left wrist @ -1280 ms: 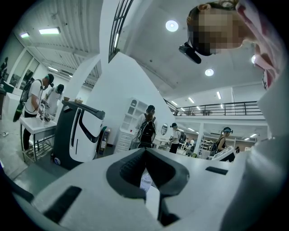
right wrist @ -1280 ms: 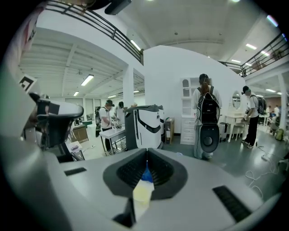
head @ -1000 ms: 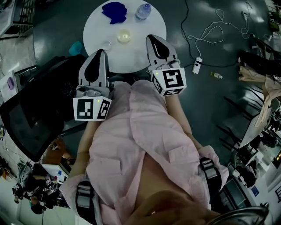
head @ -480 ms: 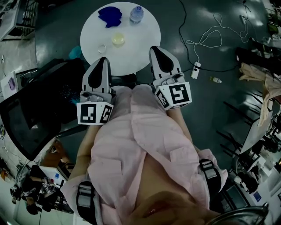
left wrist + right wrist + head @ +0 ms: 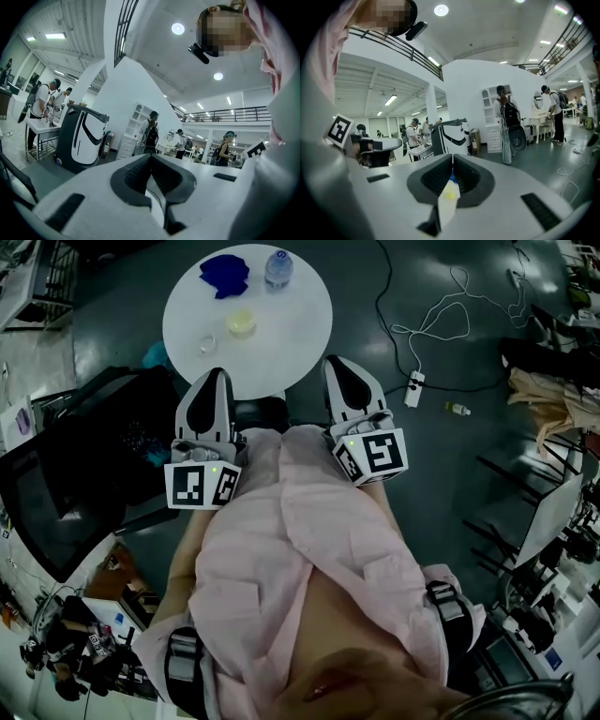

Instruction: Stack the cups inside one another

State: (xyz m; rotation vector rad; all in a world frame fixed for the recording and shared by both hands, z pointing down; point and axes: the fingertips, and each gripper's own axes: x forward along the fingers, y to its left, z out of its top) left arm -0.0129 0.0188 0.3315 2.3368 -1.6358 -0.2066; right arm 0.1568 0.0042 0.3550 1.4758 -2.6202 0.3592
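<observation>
A yellow cup and a clear cup sit apart on the round white tabletop, near a bottle and a blue cloth. The left claw and right claw are both closed and empty, held by the person's chest

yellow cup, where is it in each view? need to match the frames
Head view: yellow cup on the round white table, near the top, left of centre.
Left gripper view: not in it.
Right gripper view: a pale yellow patch low at centre, seen through the slit of the shut right tongs.
Shared landmark: the person's pink shirt.
</observation>
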